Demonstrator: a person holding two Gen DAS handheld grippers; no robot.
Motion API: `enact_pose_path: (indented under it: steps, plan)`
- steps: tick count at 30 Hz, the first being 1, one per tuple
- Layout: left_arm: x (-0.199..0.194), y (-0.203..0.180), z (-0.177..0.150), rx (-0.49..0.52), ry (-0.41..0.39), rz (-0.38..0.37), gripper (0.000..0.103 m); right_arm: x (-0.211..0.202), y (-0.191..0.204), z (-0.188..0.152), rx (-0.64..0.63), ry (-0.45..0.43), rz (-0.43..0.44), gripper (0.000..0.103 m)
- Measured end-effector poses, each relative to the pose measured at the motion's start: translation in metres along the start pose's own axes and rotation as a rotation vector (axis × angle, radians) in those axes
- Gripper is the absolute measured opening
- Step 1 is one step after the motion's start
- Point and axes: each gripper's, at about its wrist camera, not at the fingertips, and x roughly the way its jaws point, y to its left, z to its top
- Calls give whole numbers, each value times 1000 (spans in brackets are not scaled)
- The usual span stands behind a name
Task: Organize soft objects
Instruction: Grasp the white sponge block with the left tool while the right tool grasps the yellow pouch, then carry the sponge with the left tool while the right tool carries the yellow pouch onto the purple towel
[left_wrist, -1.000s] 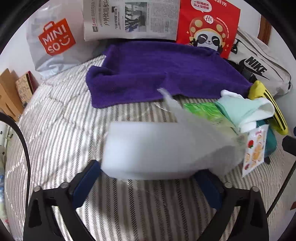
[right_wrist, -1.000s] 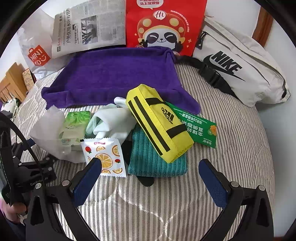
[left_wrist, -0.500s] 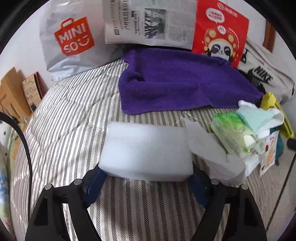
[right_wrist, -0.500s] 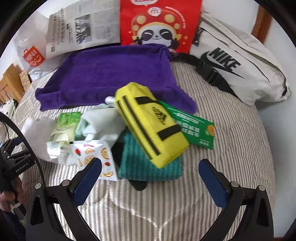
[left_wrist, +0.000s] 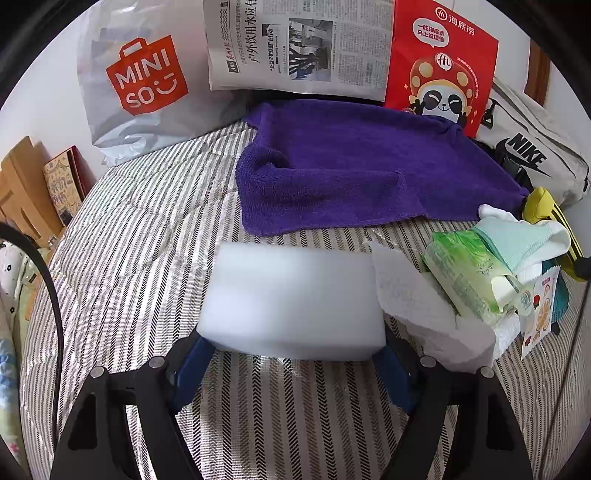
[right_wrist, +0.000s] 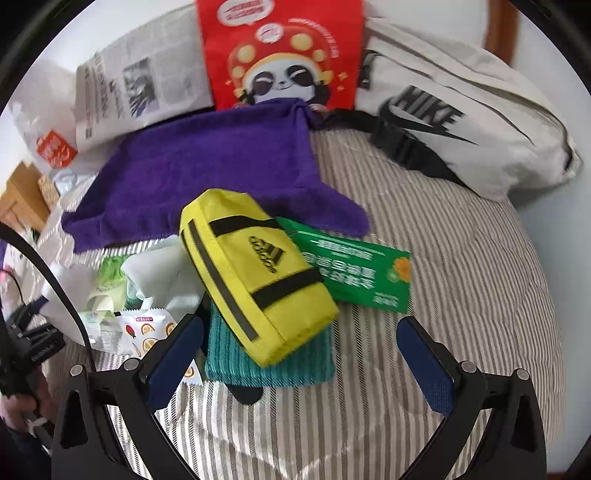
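My left gripper (left_wrist: 291, 350) is shut on a white foam block (left_wrist: 291, 295), its blue pads pressing on the block's two ends just above the striped bedcover (left_wrist: 147, 258). To the right lies a pile: crumpled tissue (left_wrist: 417, 306), a green wipes pack (left_wrist: 469, 273), a mint cloth (left_wrist: 517, 236) and a fruit-print sachet (left_wrist: 539, 310). My right gripper (right_wrist: 299, 332) hangs open over the near end of a yellow Adidas pouch (right_wrist: 255, 269). The pouch rests on a teal cloth (right_wrist: 273, 365) and a green packet (right_wrist: 354, 269). A purple towel (right_wrist: 218, 166) lies spread behind them.
Against the wall stand a Miniso bag (left_wrist: 140, 85), a newspaper (left_wrist: 295, 44) and a red panda bag (right_wrist: 280, 55). A white Nike bag (right_wrist: 461, 122) lies at the back right. Wooden furniture (left_wrist: 22, 192) stands off the bed's left edge.
My left gripper has carried the foam block leftward, away from the pile, and the tissue has dropped off it. My right gripper has come in closer over the yellow pouch.
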Motion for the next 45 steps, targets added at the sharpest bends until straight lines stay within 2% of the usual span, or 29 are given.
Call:
enact_pose_path:
  steps: [5,7,9,11,15,17,24,36,45]
  plan:
    - [0,0,1,3,6,-3,80,19,24,8,-113,-12,-39,98]
    - [0,0,1,1,9,-5,80,27,31,14,-151,-18,-69,88]
    - [0,0,1,4,9,-4,80,31,32,19,-174,-23,-74,62]
    - [0,0,1,5,9,-6,80,32,29,21,-173,-24,-66,57]
    - [0,0,2,6,12,-7,80,21,22,22,-153,-36,-31,31]
    - [1,0,3,2,20,-8,80,15,18,22,-128,-46,4,30]
    - [-3,8,5,-21,34,-33,78,2,16,24,-106,-59,42,27]
    - [-38,35,11,-53,-9,-3,78,-22,12,31,-55,-85,107,26]
    - [-56,38,36,-67,-51,-40,78,-23,18,51,-56,-82,153,26]
